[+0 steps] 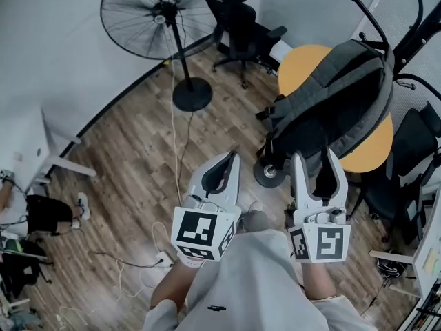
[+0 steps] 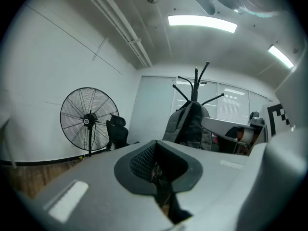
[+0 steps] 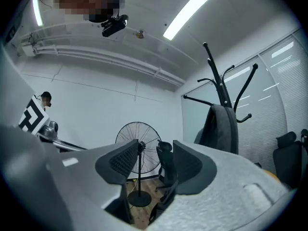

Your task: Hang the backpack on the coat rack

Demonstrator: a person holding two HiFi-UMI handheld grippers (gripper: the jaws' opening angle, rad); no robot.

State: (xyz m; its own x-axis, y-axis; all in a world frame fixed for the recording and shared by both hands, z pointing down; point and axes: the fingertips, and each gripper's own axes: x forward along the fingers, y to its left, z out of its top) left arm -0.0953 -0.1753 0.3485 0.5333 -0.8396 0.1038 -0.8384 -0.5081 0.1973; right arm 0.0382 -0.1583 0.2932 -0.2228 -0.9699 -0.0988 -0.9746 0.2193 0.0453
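Observation:
The grey backpack point(image 1: 337, 95) hangs on the black coat rack point(image 1: 368, 16) at the upper right of the head view, its straps toward the pole. Both grippers are held level in front of me, below it and apart from it. My left gripper point(image 1: 224, 158) has its jaws together with nothing in them. My right gripper point(image 1: 315, 156) stands open and empty, its tips just short of the bag's lower edge. In the left gripper view the backpack point(image 2: 190, 124) hangs under the rack's hooks point(image 2: 196, 81). The right gripper view shows the backpack point(image 3: 221, 126) at the right, beyond the open pads point(image 3: 120, 162).
A standing fan point(image 1: 162, 12) and a black office chair point(image 1: 238, 23) are at the back. A round orange table point(image 1: 303, 61) stands behind the rack, whose round base point(image 1: 269, 173) rests on the wood floor. Another black chair point(image 1: 413, 143) is at the right; cables point(image 1: 165, 254) lie lower left.

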